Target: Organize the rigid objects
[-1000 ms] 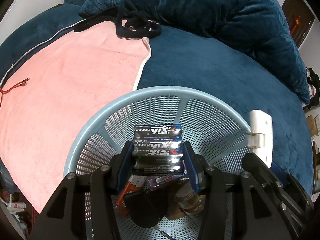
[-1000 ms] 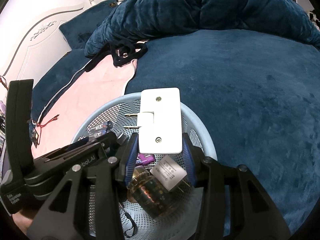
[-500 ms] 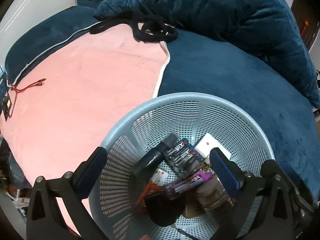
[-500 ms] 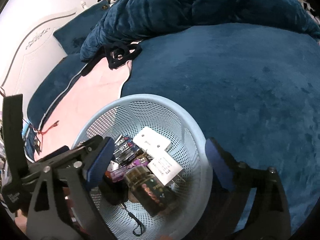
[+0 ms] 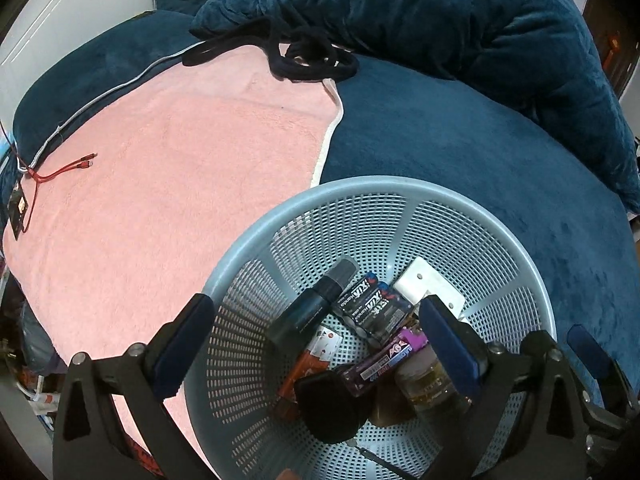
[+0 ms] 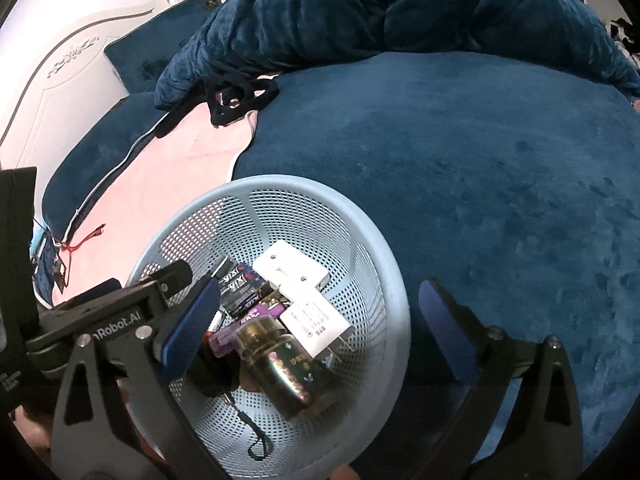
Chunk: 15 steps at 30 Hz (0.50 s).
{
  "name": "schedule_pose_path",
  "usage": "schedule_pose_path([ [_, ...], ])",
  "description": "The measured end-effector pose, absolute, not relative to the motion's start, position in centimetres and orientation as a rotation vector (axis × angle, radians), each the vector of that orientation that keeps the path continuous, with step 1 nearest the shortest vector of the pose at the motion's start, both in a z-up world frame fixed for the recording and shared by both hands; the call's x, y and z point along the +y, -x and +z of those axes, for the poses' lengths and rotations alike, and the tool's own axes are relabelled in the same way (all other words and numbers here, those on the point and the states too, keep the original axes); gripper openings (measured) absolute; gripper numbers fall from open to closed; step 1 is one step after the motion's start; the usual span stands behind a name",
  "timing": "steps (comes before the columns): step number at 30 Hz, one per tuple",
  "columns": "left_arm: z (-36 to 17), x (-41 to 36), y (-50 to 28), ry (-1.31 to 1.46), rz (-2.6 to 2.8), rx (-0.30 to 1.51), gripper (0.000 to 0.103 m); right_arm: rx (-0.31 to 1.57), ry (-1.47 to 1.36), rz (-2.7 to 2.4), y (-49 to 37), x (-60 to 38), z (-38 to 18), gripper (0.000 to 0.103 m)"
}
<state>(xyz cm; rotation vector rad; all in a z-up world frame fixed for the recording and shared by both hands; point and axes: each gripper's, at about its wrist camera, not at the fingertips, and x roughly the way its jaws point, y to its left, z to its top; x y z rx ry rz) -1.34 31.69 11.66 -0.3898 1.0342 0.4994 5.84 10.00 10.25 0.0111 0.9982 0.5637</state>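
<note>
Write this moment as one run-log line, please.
left claw: open, empty | right claw: opening, empty | battery pack, white plug: in basket

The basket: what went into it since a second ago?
The left gripper let go of the battery pack; the right gripper, jaws opening, let go of the white plug. Both dropped into the basket. The basket and pink towel stayed put.
</note>
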Motion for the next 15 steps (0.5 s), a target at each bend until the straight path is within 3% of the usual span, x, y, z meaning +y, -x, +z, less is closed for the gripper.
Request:
schedule_pose_path([
  [15, 11.8, 30.6, 2.1, 0.404, 0.475, 1.05, 0.102, 0.981, 0.009, 0.564, -4.8, 8.9, 10.5, 0.101],
])
